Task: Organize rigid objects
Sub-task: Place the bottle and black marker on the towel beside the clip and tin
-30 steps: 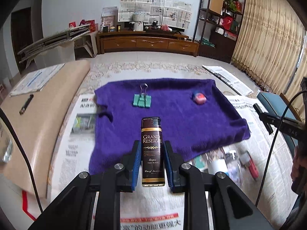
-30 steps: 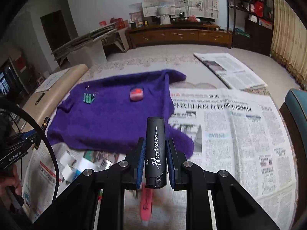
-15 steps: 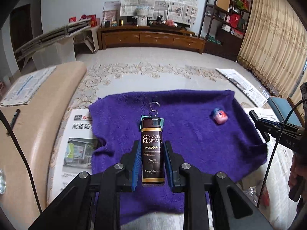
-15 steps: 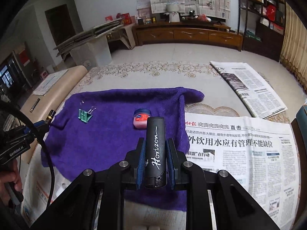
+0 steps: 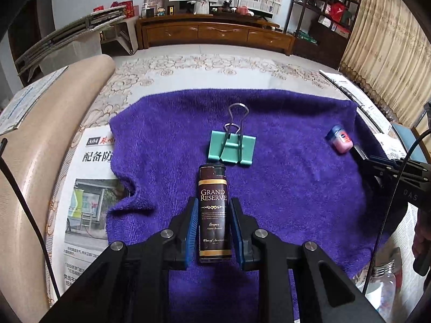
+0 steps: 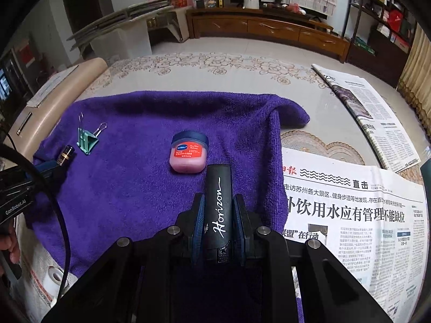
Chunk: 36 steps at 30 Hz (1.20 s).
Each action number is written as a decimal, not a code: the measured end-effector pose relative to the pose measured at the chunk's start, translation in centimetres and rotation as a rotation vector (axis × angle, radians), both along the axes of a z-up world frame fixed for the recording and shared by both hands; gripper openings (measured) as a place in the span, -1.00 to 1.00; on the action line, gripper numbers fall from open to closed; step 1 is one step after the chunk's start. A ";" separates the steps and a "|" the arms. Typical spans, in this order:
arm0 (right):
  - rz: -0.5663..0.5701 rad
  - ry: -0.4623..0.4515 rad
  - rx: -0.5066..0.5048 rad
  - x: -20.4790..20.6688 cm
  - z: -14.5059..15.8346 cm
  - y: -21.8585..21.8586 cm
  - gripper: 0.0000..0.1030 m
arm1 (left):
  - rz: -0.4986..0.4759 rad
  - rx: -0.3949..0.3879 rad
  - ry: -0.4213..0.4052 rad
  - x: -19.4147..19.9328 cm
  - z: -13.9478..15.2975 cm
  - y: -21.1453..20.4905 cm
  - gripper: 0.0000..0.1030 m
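A dark brown rectangular lighter with gold bands and "Grand Reserve" lettering (image 5: 212,210) sits clamped between the blue pads of the left gripper (image 5: 212,216), hanging over the purple terry towel (image 5: 282,183) just short of a mint-green metal binder clip (image 5: 231,150) lying there. The right gripper (image 6: 218,220) squeezes a black lighter marked "Horizon" (image 6: 219,207) above the same towel, near a small pink jar with a blue lid (image 6: 188,152). The 2 lighters are well apart. Newspaper sheets (image 6: 350,215) flank the towel on a floral-patterned table cover (image 6: 215,72).
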State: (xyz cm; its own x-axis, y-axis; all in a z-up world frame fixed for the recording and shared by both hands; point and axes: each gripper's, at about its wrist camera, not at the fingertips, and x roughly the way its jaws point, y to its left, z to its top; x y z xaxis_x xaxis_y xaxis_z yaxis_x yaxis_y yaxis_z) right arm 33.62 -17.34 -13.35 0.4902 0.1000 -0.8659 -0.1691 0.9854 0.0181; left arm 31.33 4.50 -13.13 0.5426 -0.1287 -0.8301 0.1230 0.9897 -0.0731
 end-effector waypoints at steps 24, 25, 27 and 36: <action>0.068 -0.069 0.008 -3.4 3.1 -0.1 0.37 | 0.010 0.007 -0.019 -2.7 2.5 0.6 0.58; 0.063 -0.073 0.011 -3.9 3.6 -0.2 0.53 | -0.005 0.000 -0.042 -3.7 3.1 0.4 0.78; 0.053 -0.089 0.020 -5.3 4.9 -0.4 0.76 | -0.029 0.015 -0.068 -5.7 4.0 -0.2 1.00; -0.071 -0.104 0.111 -13.9 7.2 -3.2 1.00 | -0.107 -0.009 -0.011 -12.4 3.2 -1.6 1.00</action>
